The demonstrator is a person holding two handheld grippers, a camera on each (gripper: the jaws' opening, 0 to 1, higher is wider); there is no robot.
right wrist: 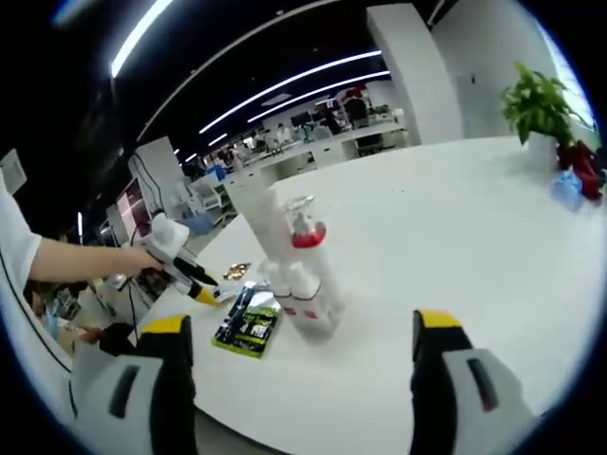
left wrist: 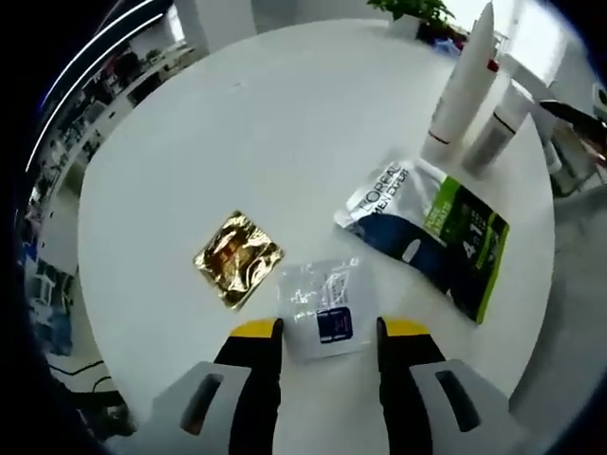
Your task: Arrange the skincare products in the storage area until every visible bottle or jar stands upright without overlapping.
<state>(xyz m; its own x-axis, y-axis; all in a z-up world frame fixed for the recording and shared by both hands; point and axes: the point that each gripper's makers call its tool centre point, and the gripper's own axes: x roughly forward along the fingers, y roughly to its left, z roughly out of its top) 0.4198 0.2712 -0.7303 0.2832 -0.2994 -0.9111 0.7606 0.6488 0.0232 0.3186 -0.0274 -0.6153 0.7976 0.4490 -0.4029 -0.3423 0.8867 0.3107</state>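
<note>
On the round white table (left wrist: 285, 123), the left gripper (left wrist: 329, 332) hangs over the near edge with its yellow-tipped black jaws spread apart, holding nothing. Between the jaw tips lies a clear plastic sachet with a dark blue label (left wrist: 325, 308), flat on the table. Just beside it, toward the table's middle, lies a crumpled gold foil sachet (left wrist: 237, 258). On the other side lies a flat white, blue and green L'Oréal Men Expert pouch (left wrist: 432, 232), its far corner near the foot of a tall white tube (left wrist: 462, 90) standing upright; a shorter white and grey bottle (left wrist: 496, 128) stands upright just beside the tube. A green potted plant (left wrist: 417, 11) sits at the far edge.

In the right gripper view, the right gripper (right wrist: 299, 332) has its jaws wide apart and empty, well short of the upright bottles (right wrist: 294, 256) clustered near the table edge, one with a red collar. The pouch (right wrist: 248, 327) lies flat beside them, and the left gripper (right wrist: 185, 275), held by a person's hand (right wrist: 142, 258), reaches over the edge.
</note>
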